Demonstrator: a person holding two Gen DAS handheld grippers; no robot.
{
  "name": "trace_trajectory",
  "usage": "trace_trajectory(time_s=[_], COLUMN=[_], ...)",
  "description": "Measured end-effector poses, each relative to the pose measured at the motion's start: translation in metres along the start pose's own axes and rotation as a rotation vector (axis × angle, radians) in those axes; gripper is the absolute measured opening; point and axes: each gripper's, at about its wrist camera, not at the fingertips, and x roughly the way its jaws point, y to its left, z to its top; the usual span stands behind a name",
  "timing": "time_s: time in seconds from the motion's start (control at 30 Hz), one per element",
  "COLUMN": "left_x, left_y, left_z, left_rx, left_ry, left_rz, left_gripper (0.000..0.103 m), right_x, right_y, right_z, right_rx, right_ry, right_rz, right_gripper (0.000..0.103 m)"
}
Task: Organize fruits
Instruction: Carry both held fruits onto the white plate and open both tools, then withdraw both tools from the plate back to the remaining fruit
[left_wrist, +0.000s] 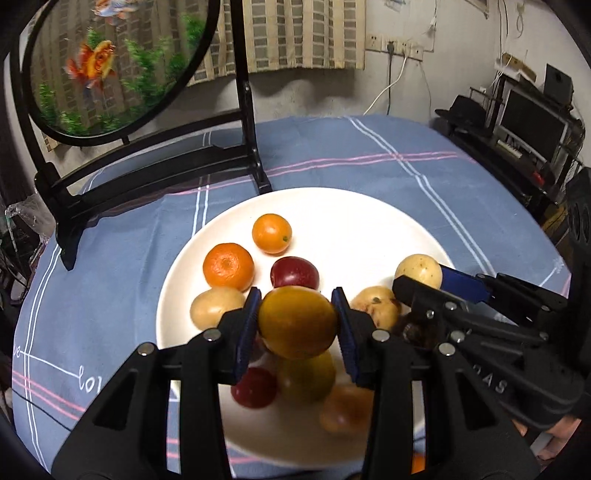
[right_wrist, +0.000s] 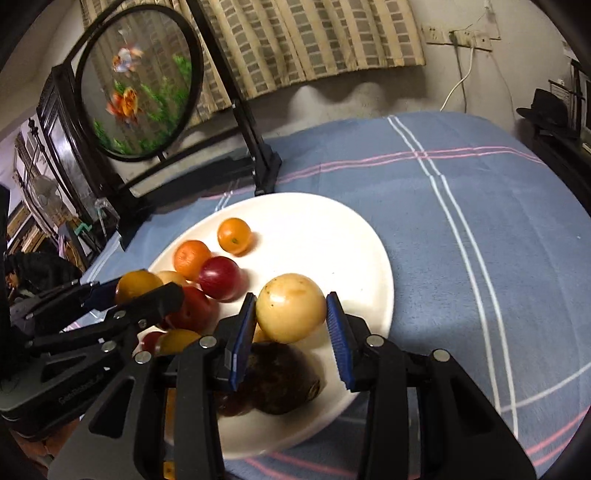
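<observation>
A white plate (left_wrist: 351, 218) on the blue cloth holds several fruits: two oranges (left_wrist: 229, 266), a red plum (left_wrist: 294, 273), pale yellow fruits (left_wrist: 216, 307) and more below. My left gripper (left_wrist: 297, 319) is shut on a yellow-orange fruit (left_wrist: 297, 323) and holds it above the plate's near part. My right gripper (right_wrist: 291, 314) is shut on a pale yellow fruit (right_wrist: 291, 312) above the plate (right_wrist: 332, 229), over a dark brown fruit (right_wrist: 280, 380). The right gripper also shows in the left wrist view (left_wrist: 421, 280), at the plate's right side.
A black stand (left_wrist: 155, 166) with a round goldfish panel (left_wrist: 110, 62) rises at the table's back left, just behind the plate. The blue striped cloth (right_wrist: 480, 221) stretches to the right. Shelves with electronics (left_wrist: 524, 125) stand beyond the table's right edge.
</observation>
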Motion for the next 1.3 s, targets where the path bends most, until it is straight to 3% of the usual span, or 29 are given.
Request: trace_trajectory(time_s=[0.03, 0.1, 0.13, 0.17, 0.23, 0.43, 0.63, 0.8, 0.9, 1.0, 1.2, 1.3], left_x=[0.002, 0.005, 0.003, 0.0, -0.01, -0.057, -0.105, -0.105, -0.107, -0.107, -0.103, -0.104], left_y=[0.0, 0.003, 0.007, 0.013, 0.023, 0.048, 0.07, 0.086, 0.09, 0.09, 0.085, 0.087], left_z=[0.0, 0.001, 0.001, 0.002, 0.0, -0.027, -0.09, -0.133, -0.139, -0.138, -0.136, -0.135], left_rx=[-0.002, -0.023, -0.041, -0.061, -0.096, -0.145, -0.206, -0.277, -0.308, -0.315, -0.234, -0.246], left_ry=[0.004, 0.0, -0.009, -0.027, -0.052, -0.092, -0.138, -0.085, -0.056, -0.041, -0.044, -0.036], left_rz=[0.005, 0.038, 0.067, 0.077, 0.06, 0.077, 0.047, 0.05, 0.059, 0.053, 0.195, 0.165], left_gripper=[0.041, 0.057, 0.077, 0.091, 0.092, 0.098, 0.101, 0.101, 0.101, 0.101, 0.101, 0.101], right_x=[0.001, 0.002, 0.003, 0.002, -0.002, -0.029, -0.062, -0.082, -0.094, -0.097, -0.081, -0.074], right_y=[0.001, 0.001, -0.002, -0.006, -0.01, 0.005, 0.026, 0.042, 0.05, 0.064, 0.075, 0.075], right_z=[0.001, 0.002, 0.003, 0.003, 0.003, -0.002, -0.032, -0.063, -0.08, -0.092, -0.108, -0.111], right_rx=[-0.01, -0.016, -0.006, 0.01, 0.036, -0.042, -0.094, -0.167, -0.178, -0.249, -0.317, -0.329], right_ry=[0.001, 0.008, 0.011, 0.016, 0.001, -0.039, -0.049, -0.046, -0.026, 0.001, 0.088, 0.123], right_rz=[-0.003, -0.025, -0.035, -0.03, -0.014, -0.031, 0.006, -0.006, 0.014, -0.02, -0.015, -0.018], right_gripper=[0.04, 0.041, 0.042, 0.044, 0.054, 0.054, 0.055, 0.062, 0.062, 0.062, 0.062, 0.062])
